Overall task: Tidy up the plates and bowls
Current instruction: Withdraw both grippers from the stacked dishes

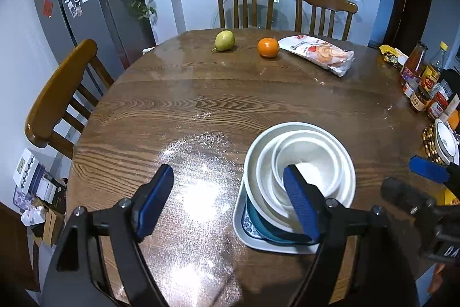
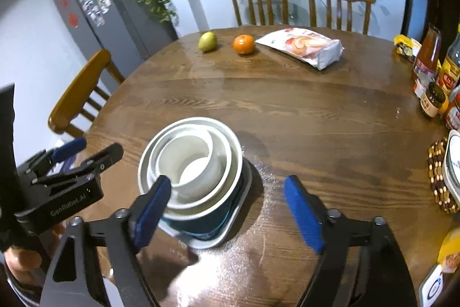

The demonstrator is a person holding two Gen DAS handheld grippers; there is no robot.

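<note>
A stack of white bowls (image 1: 304, 163) sits nested on a blue-patterned dish (image 1: 258, 223) and a white square plate (image 1: 244, 232) near the front of the round wooden table (image 1: 201, 94). My left gripper (image 1: 230, 197) is open and empty, its right finger over the stack's near rim. The stack also shows in the right wrist view (image 2: 189, 163). My right gripper (image 2: 227, 209) is open and empty, its left finger by the stack's near edge. The left gripper (image 2: 66, 157) shows at the left of that view, and the right gripper's blue fingertip (image 1: 428, 169) shows at the right of the left wrist view.
A pear (image 1: 224, 40), an orange (image 1: 268, 47) and a snack bag (image 1: 319, 52) lie at the far side. Sauce bottles and jars (image 1: 422, 79) stand at the right, with a plate on a beaded trivet (image 1: 431, 146). Wooden chairs (image 1: 57, 97) surround the table.
</note>
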